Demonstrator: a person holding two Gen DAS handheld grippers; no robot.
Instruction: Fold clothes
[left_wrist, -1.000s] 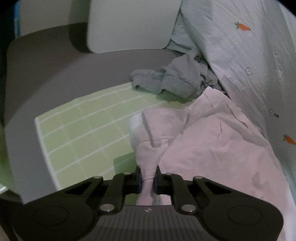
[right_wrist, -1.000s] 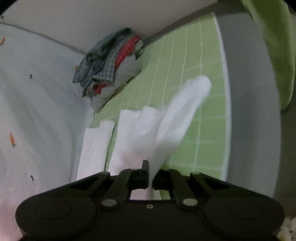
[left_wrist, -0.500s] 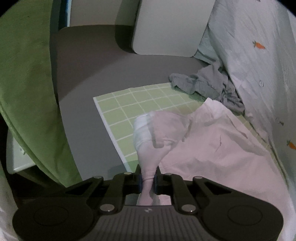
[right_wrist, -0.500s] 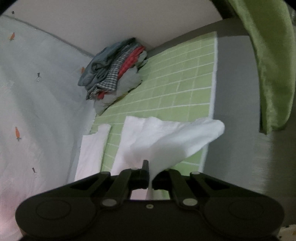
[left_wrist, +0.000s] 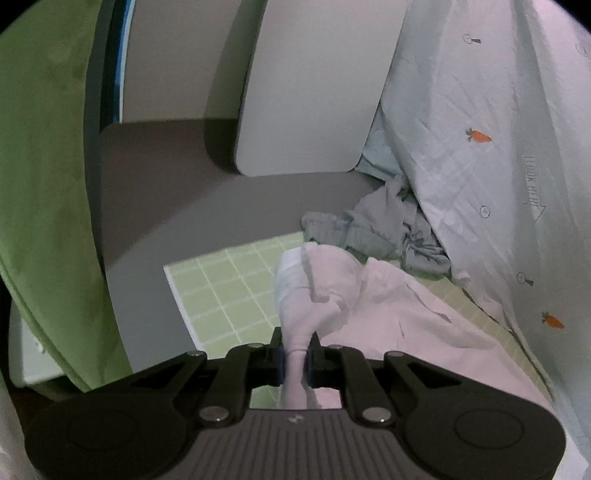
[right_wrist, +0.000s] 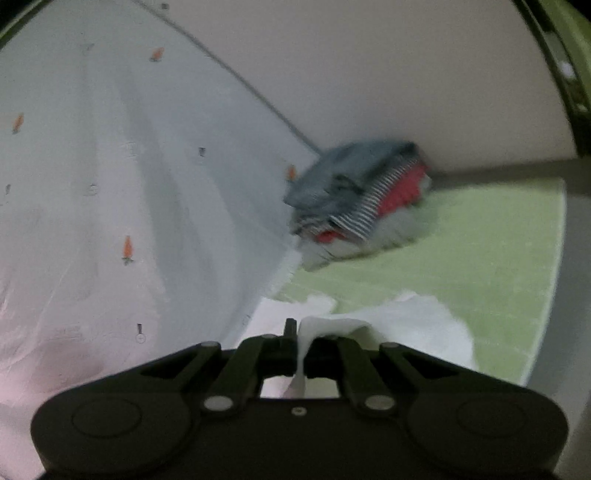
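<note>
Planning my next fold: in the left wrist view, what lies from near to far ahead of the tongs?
Left tongs → white garment → grey clothes → white panel.

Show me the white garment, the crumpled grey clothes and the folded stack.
white garment (left_wrist: 388, 314), left wrist view, spread body.
crumpled grey clothes (left_wrist: 376, 229), left wrist view, middle of heap.
folded stack (right_wrist: 354, 199), right wrist view, blurred side.

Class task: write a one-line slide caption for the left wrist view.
Left gripper pinches a bunched white garment above the green checked mat, crumpled grey clothes beyond.
</note>
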